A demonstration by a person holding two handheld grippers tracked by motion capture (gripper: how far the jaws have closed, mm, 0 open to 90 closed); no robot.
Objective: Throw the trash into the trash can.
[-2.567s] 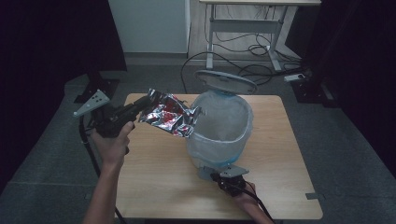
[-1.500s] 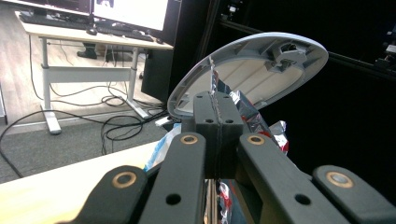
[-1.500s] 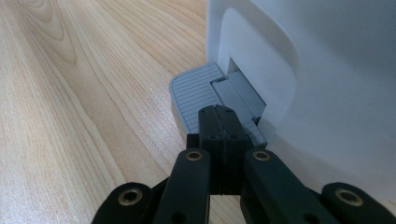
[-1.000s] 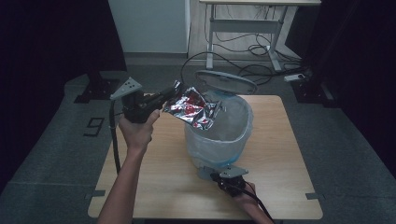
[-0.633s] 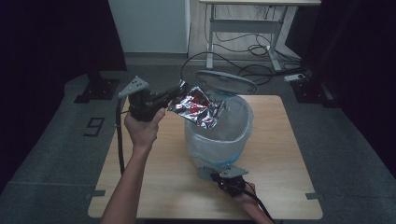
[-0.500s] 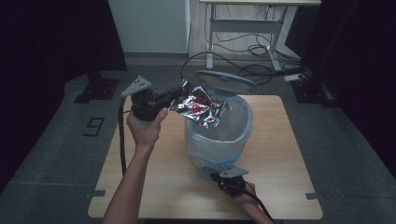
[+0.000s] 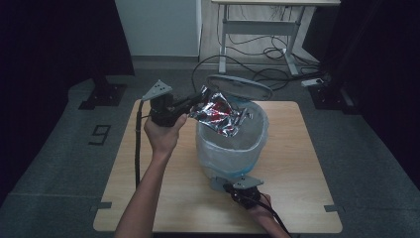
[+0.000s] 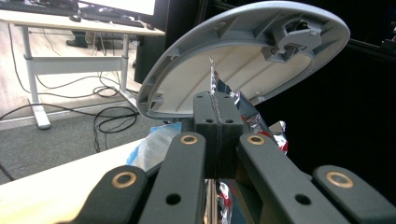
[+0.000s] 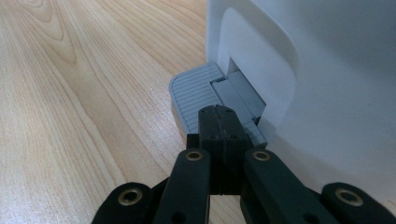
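Note:
A white pedal bin (image 7: 230, 144) with a pale liner stands mid-table, its grey lid (image 7: 239, 87) raised. My left gripper (image 7: 198, 99) is shut on a crumpled silver and red foil wrapper (image 7: 219, 111), held over the bin's open mouth. In the left gripper view the jaws (image 8: 218, 116) pinch the wrapper's edge (image 8: 213, 79) below the lid's underside (image 8: 243, 60). My right gripper (image 7: 242, 191) sits low at the bin's front, shut. In the right gripper view its closed tips (image 9: 223, 122) rest on the grey pedal (image 9: 198, 95) against the bin's base (image 9: 327, 84).
The wooden table (image 7: 297, 163) has bare room left and right of the bin. Past its far edge are a desk frame (image 7: 257, 34) and loose cables (image 7: 277, 52) on the floor. Dark curtains close in both sides.
My left hand carried the wrapper rightward, from beside the bin's left rim to over its mouth. The right gripper stayed at the pedal and the lid stayed up.

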